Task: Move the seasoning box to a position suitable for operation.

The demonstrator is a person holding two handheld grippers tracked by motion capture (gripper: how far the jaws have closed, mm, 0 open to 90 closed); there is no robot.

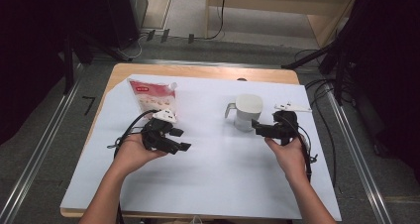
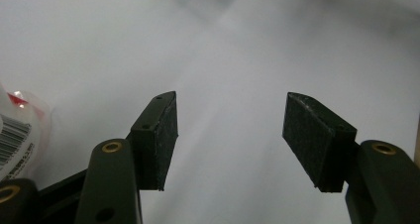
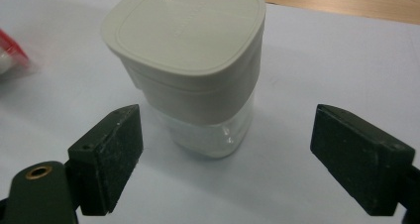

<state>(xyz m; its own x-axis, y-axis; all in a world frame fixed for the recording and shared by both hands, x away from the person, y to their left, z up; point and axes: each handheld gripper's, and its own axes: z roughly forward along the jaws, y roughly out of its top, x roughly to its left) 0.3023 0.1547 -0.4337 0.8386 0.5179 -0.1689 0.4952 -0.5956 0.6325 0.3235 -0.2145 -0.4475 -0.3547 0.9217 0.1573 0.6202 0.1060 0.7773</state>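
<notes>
Tongs on the right (image 3: pixel 225 159) are standing spread and empty, facing the squarish clear jar with grey lid (image 3: pixel 190 70), which is sitting upright on the white-covered tabletop (image 1: pixel 223 154). Judging by the lineup, the grip is going best by straddling the jar's body below the lid, centred, before squeezing. Left tongs (image 2: pixel 230 137) are idling spread near the red-and-white spouted pouch (image 1: pixel 151 97).

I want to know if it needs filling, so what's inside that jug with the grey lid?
The jug has clear lower walls, and nothing coloured shows through them in the right gripper view. The grey lid and its deep skirt cover the upper part, so whether it holds anything clear cannot be told.
</notes>
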